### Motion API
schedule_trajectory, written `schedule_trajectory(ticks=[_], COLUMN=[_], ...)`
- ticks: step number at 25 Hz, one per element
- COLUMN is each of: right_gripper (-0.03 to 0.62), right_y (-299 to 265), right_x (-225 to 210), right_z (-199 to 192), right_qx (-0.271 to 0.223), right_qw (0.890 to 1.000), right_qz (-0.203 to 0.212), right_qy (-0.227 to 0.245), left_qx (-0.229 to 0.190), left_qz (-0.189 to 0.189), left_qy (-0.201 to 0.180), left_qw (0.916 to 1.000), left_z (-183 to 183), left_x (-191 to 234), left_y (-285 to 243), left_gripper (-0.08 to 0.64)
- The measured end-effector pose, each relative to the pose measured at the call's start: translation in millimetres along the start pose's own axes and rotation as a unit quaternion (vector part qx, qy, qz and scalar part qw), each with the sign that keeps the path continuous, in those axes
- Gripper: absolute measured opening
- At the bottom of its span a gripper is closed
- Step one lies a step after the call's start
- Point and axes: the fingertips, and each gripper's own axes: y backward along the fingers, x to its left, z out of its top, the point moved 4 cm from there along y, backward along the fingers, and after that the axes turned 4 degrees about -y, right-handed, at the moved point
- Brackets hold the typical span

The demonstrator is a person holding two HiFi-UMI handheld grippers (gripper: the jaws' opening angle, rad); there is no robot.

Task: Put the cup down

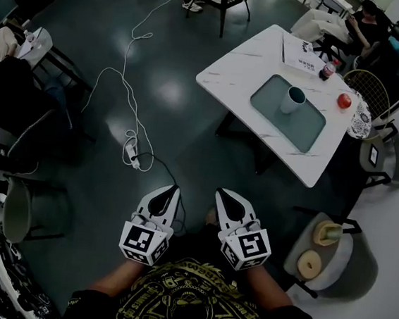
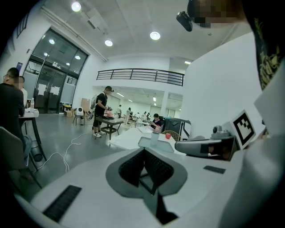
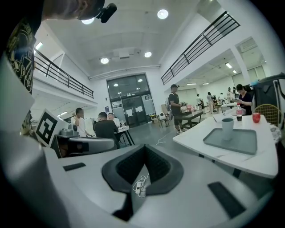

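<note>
A white cup (image 1: pixel 293 99) with a dark inside stands upright on a grey tray (image 1: pixel 303 129) on the white table (image 1: pixel 244 62), up at the right of the head view. Both grippers are held close to the person's body, over the dark floor and well short of the table. My left gripper (image 1: pixel 173 188) has its jaws together with nothing in them, and so does my right gripper (image 1: pixel 221 193). The right gripper view shows the cup (image 3: pixel 227 128) on the tray (image 3: pixel 234 142) ahead to the right. In the left gripper view the cup (image 2: pixel 155 136) is small and far off.
A power strip (image 1: pixel 130 155) with a long white cable lies on the floor ahead of the grippers. On the table are a red round thing (image 1: pixel 344 100), a bottle (image 1: pixel 327 69) and a booklet (image 1: pixel 306 57). Chairs ring the table. People sit at the left and far right.
</note>
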Motion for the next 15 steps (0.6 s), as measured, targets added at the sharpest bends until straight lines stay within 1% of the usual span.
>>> schedule_trajectory(ticks=[6,15], right_gripper=[0.005,0.005], right_y=[7,16], right_x=[-31,-61], right_z=[7,9], right_qx=[-0.006,-0.005], right_qw=[1.000,1.000], right_qz=[-0.001,0.007], right_qy=[0.000,-0.002], left_qx=[-0.007,-0.006], left_qz=[-0.003,0.001], left_qy=[-0.015,-0.024], left_qw=[0.9999,0.9997], left_z=[9,12], left_x=[-18,-37], left_y=[-28,-52], left_gripper=[0.011,0.011])
